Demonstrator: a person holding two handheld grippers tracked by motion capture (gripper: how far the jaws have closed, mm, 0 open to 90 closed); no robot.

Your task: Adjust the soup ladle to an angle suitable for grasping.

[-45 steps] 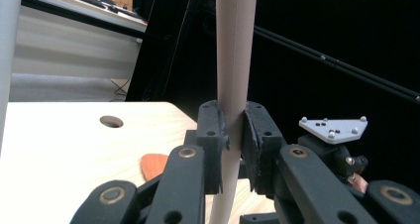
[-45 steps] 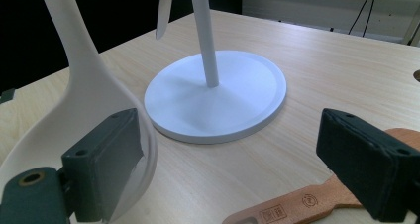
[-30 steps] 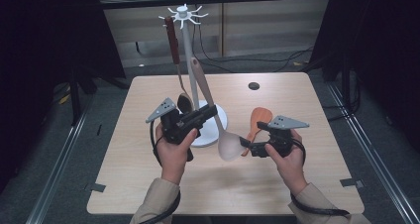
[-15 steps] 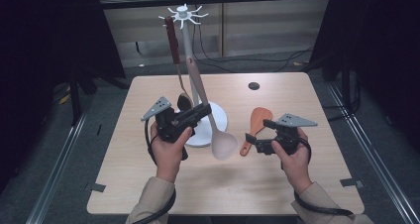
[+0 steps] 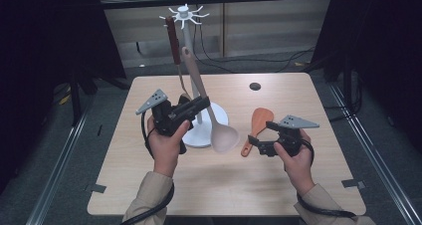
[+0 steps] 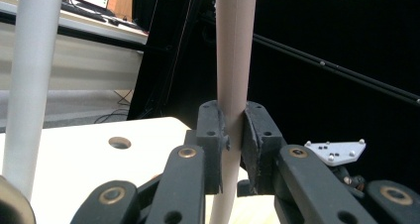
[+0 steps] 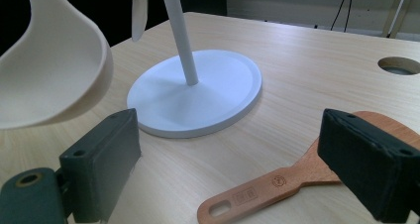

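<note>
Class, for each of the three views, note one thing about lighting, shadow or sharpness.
High view: the pale wooden table is evenly lit and the surroundings are dark. Left gripper view: the beige ladle handle is bright against a black background. Right gripper view: the beige ladle bowl, nearest the lens, looks soft-edged; the round white stand base is sharp.

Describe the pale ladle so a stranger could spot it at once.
Find the white utensil stand near the middle of the wooden table. Just in front of its round base, the left claw is shut on a long pale handle. That is the ladle: beige, with a deep round bowl, unlike the flat orange-brown wooden spatula lying to its right.
</note>
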